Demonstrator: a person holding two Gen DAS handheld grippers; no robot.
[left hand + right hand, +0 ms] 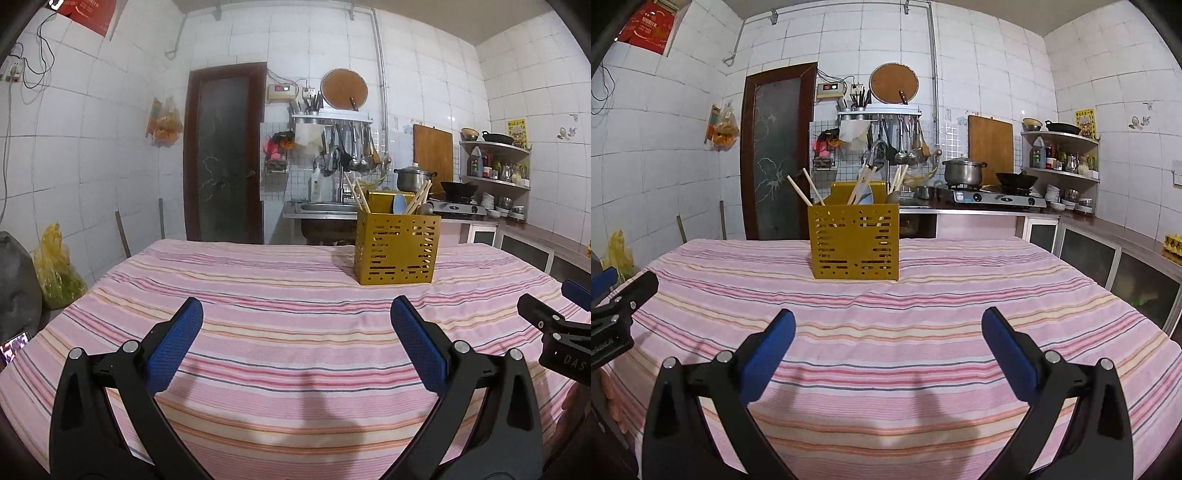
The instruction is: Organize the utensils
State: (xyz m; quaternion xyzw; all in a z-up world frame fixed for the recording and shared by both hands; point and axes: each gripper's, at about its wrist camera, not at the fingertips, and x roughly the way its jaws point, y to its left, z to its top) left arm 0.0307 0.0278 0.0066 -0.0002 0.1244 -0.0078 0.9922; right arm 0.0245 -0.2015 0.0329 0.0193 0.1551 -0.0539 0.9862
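Both tongs, left (296,332) and right (888,338), agape, level above striped cloth (886,314)

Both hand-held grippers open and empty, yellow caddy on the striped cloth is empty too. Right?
Not quite. The caddy isn't empty: the right wrist view shows chopsticks and spoons in it. Both hand-held grippers, left and right, are open and empty.

A striped tablecloth (886,332) lies before a stove (997,197) and steel pot (962,171).
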